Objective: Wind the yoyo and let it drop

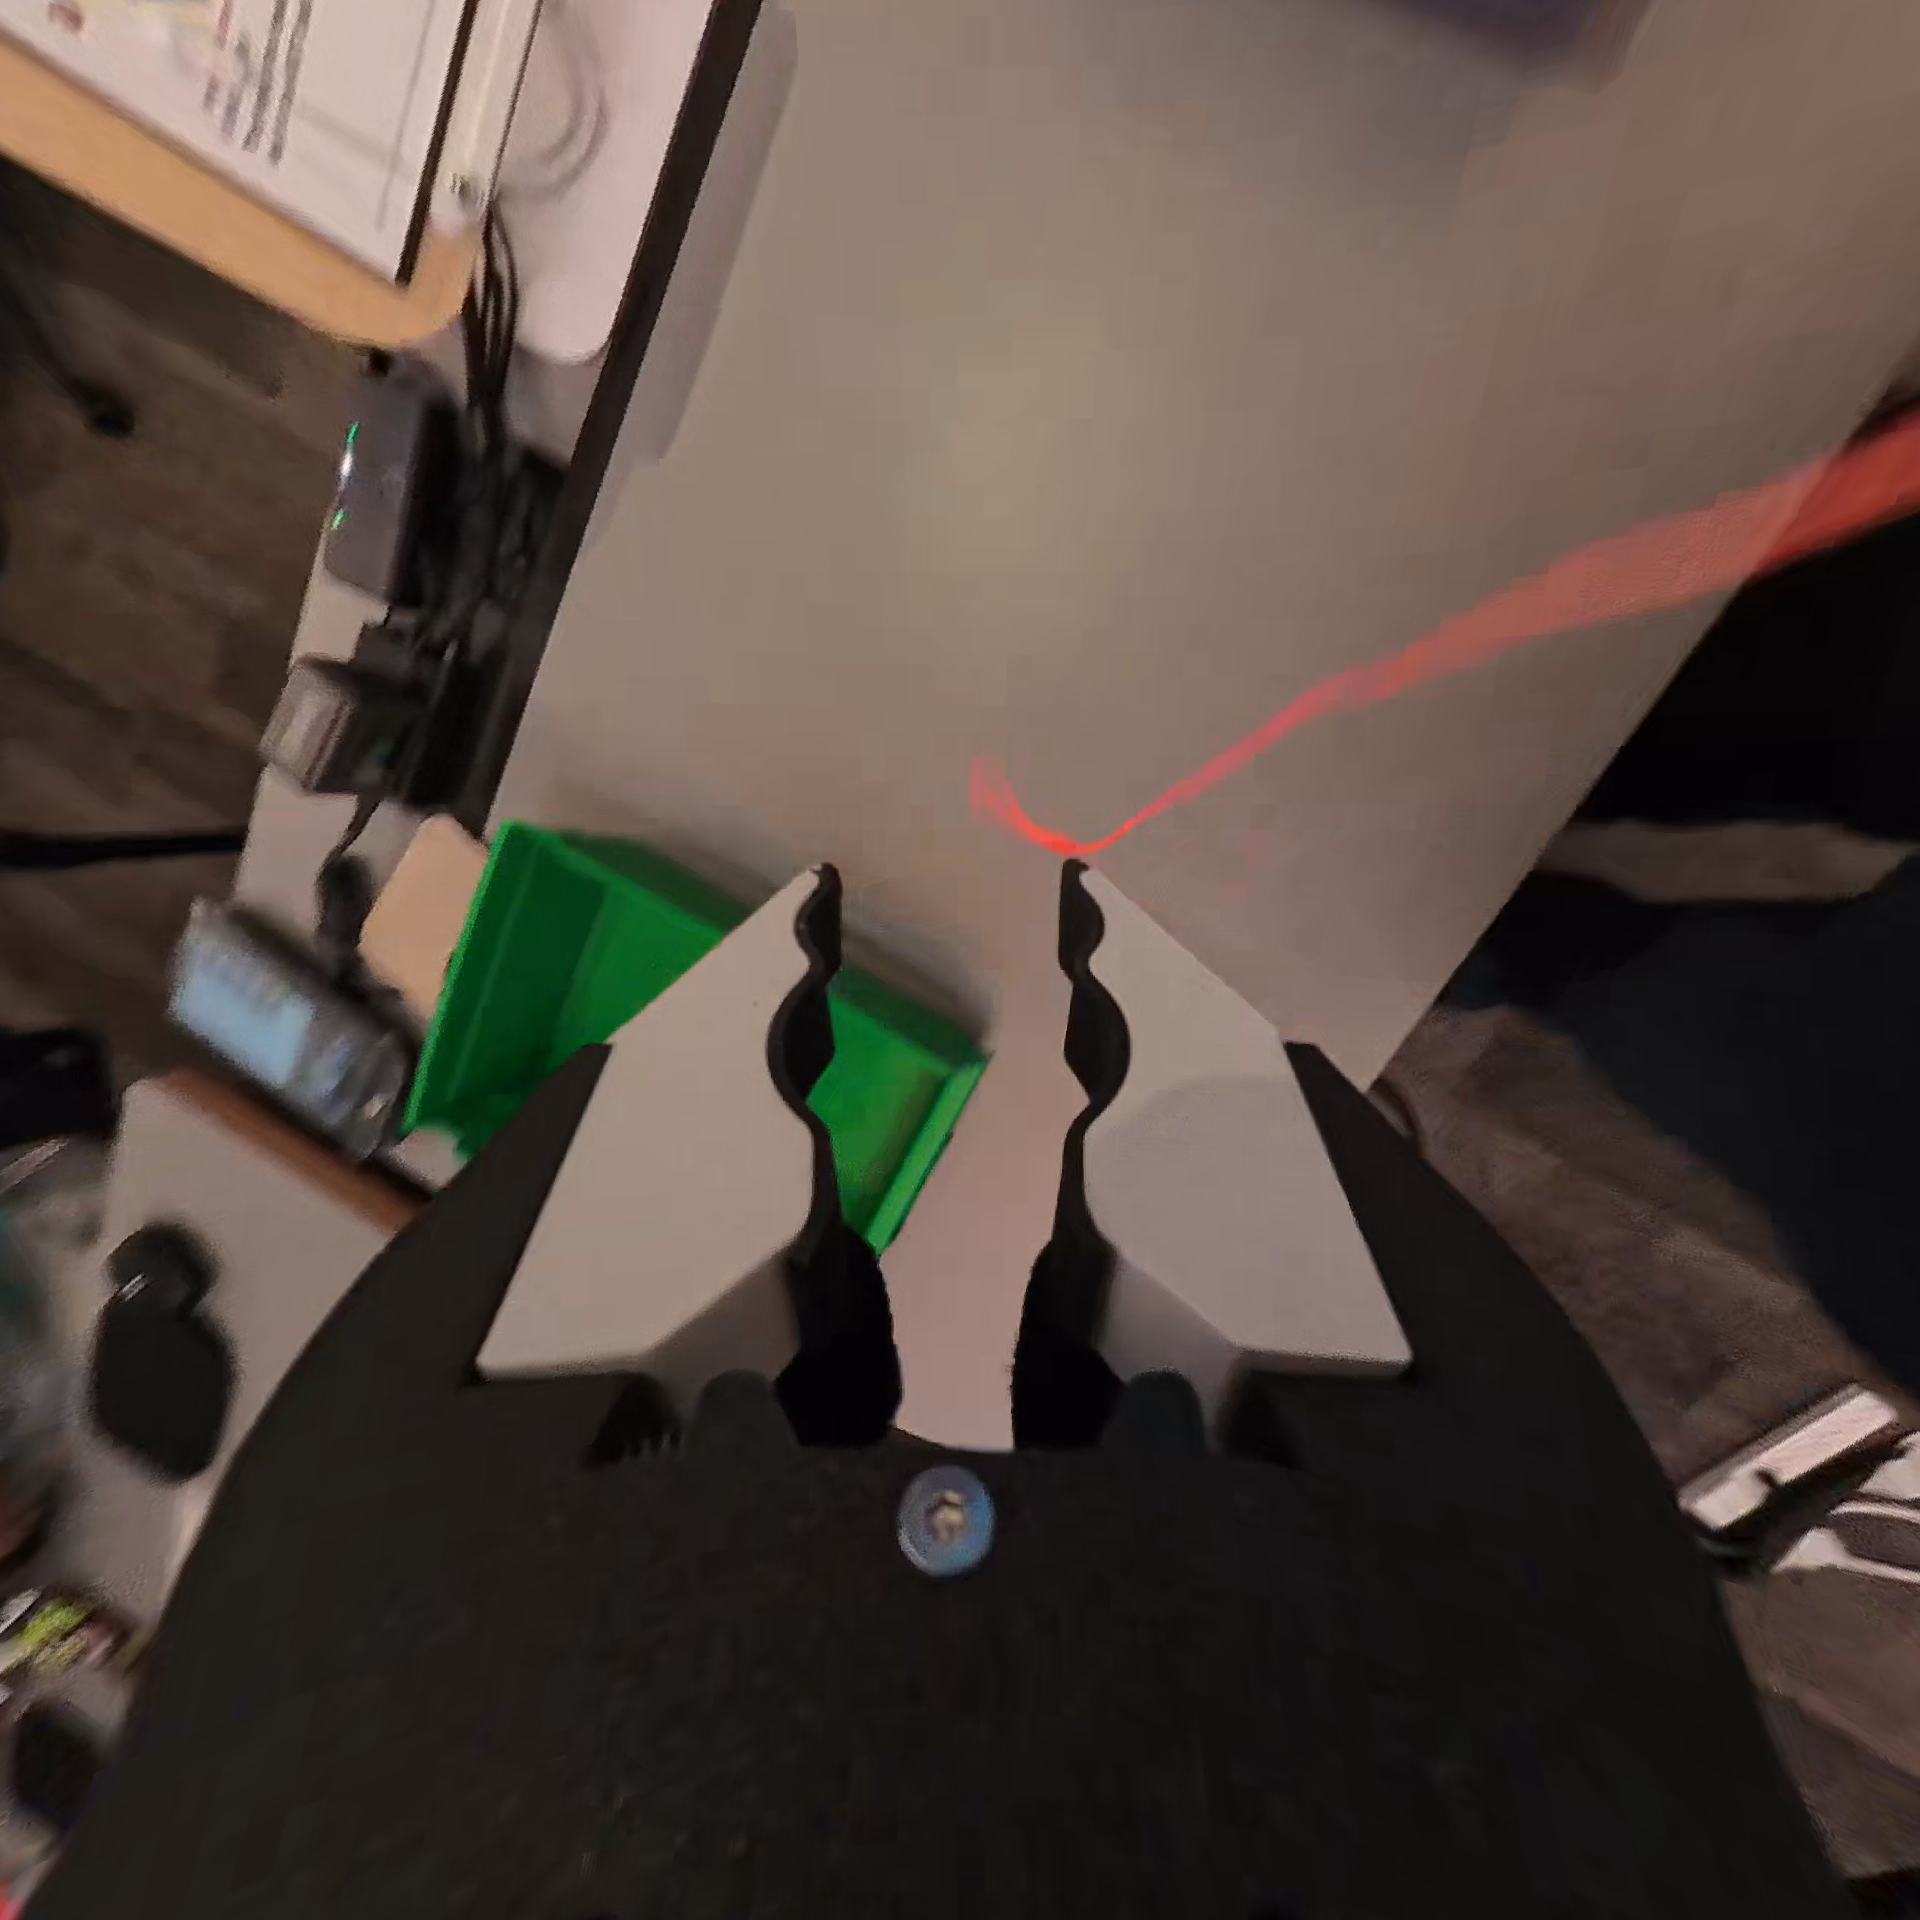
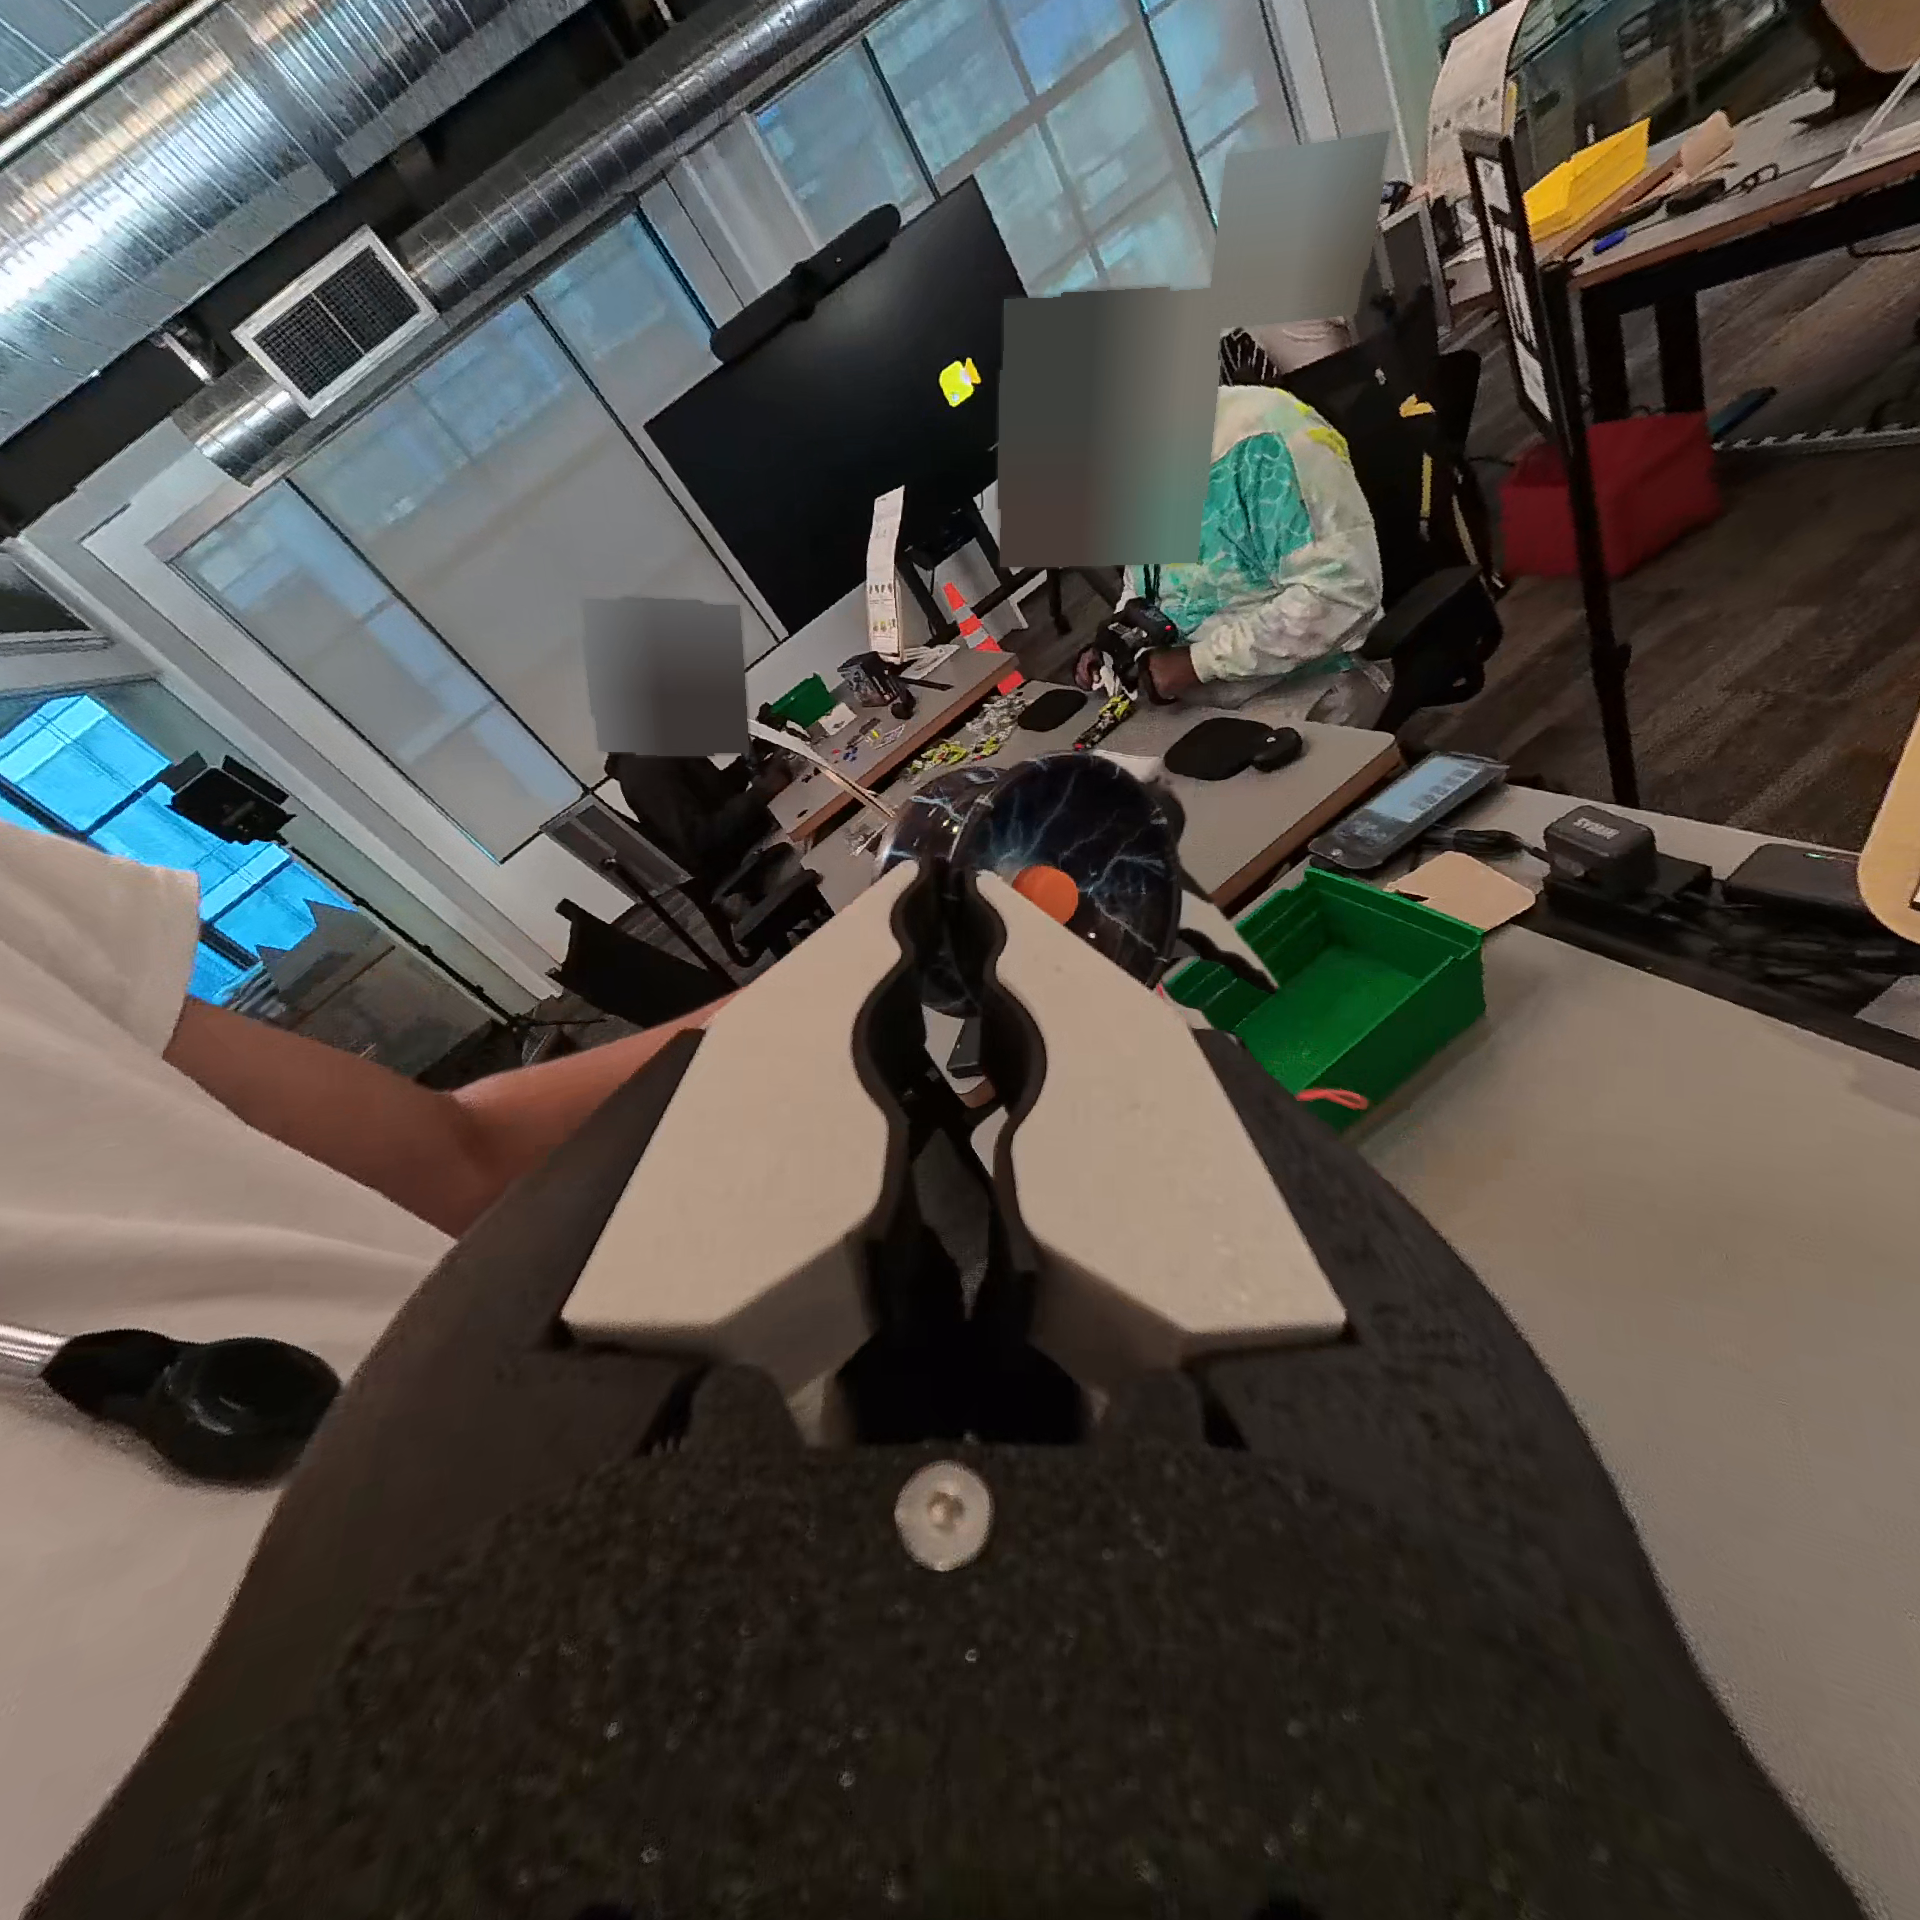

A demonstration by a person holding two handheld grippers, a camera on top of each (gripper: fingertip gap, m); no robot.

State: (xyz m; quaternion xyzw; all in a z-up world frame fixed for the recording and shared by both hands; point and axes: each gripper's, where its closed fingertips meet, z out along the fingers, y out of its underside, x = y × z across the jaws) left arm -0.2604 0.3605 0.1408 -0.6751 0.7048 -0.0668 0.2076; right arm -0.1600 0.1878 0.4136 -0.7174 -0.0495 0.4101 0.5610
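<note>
**Yoyo pinched at right fingertips, string blurred past left**

Nearest the lens, black textured gripper body with a silver screw, in both wrist views. Ahead of that, pale grey fingers with wavy black inner pads.

Right gripper: fingers drawn nearly together, tips clamped on the rim of the yoyo. Dark, glossy disc, marbled with pale lightning-like streaks, orange hub at its centre, held edge-on just past the fingertips and above the near edge of the counter. Bare forearm and white sleeve to the left of the gripper.

Left gripper: fingers apart, clear gap between the tips, nothing gripped. Red string smeared by motion, running from the upper right edge down to the tip of the right-hand finger, with a short loop curling up beside it. Whether touching that tip or merely passing in front, impossible to tell.

Beyond the fingers, green bin open-topped on the grey counter, a small red loop lying against its near corner. Past the bin, black chargers, cables and a small screen device along the counter's far edge.

Farther off, seated people at other desks, a large dark monitor, windows, and silver ducting overhead.
</note>
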